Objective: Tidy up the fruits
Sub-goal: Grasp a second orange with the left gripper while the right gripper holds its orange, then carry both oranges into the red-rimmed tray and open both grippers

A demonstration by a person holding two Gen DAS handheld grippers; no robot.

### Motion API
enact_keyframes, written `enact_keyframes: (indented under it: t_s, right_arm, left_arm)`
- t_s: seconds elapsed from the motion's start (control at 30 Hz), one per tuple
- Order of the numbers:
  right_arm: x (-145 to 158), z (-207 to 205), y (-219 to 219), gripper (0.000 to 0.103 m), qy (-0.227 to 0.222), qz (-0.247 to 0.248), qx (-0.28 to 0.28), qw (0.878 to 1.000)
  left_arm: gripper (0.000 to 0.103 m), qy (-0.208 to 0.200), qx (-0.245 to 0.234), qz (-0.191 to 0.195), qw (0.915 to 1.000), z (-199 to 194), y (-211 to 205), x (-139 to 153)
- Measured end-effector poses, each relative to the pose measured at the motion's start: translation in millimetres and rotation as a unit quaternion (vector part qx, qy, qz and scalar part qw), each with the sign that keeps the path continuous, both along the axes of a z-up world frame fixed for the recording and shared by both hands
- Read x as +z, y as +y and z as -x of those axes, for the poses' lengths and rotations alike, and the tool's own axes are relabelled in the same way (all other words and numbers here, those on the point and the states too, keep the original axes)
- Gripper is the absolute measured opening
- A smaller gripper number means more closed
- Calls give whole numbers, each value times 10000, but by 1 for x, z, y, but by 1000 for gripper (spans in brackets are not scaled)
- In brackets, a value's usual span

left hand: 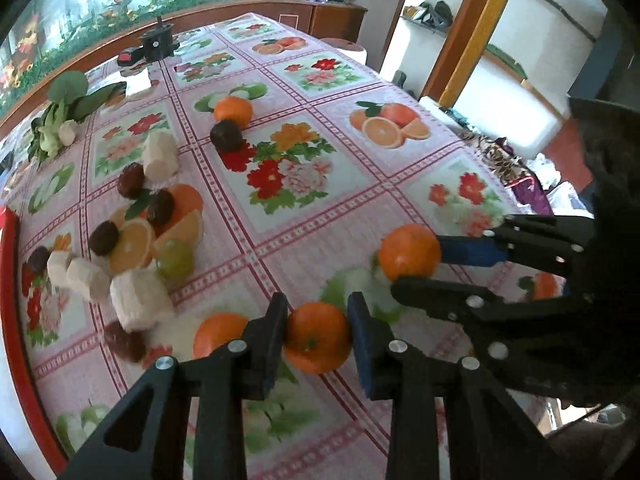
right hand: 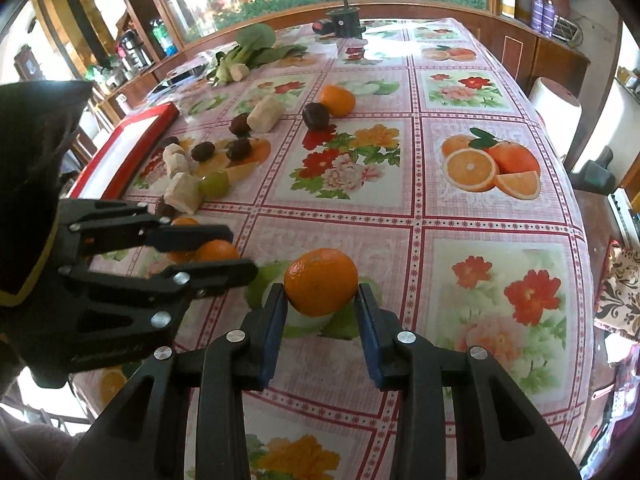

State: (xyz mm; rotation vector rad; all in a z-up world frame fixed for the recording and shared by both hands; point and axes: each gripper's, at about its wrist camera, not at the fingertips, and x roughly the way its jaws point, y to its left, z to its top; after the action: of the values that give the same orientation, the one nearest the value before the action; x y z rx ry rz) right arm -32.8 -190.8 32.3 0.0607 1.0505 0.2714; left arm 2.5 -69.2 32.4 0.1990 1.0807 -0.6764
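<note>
Between the blue pads of my left gripper [left hand: 318,304] sits an orange [left hand: 318,340], gripped low over the flowered tablecloth. To its right my right gripper [left hand: 418,268] is shut on a second orange [left hand: 408,258]. The right wrist view has that second orange [right hand: 320,282] pinched in the right gripper [right hand: 321,292], with the left gripper [right hand: 240,254] and its orange [right hand: 216,252] at the left. A third orange [left hand: 218,334] lies on the cloth just left of the left gripper. A fourth orange [left hand: 233,111] rests farther back beside a dark round fruit [left hand: 226,135].
Left of centre lie several dark round fruits [left hand: 104,238], white root chunks [left hand: 140,306] and a green fruit [left hand: 174,258]. A red-rimmed tray [right hand: 136,140] stands at the left table edge. Leafy greens [left hand: 66,100] and a black device [left hand: 158,42] are at the far end.
</note>
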Motion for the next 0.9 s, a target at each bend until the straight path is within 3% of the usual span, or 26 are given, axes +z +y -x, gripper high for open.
enact_keyframes:
  t_s: [0.4,0.9]
  right_arm:
    - [7,2,41,34,27,155,260,9995]
    - [26,-19,150,34,5,56,1270,9919]
  left_arm:
    - [34,14,434,317,9986,20,44,11]
    - [34,-207,1608,539,9853,27,163,27]
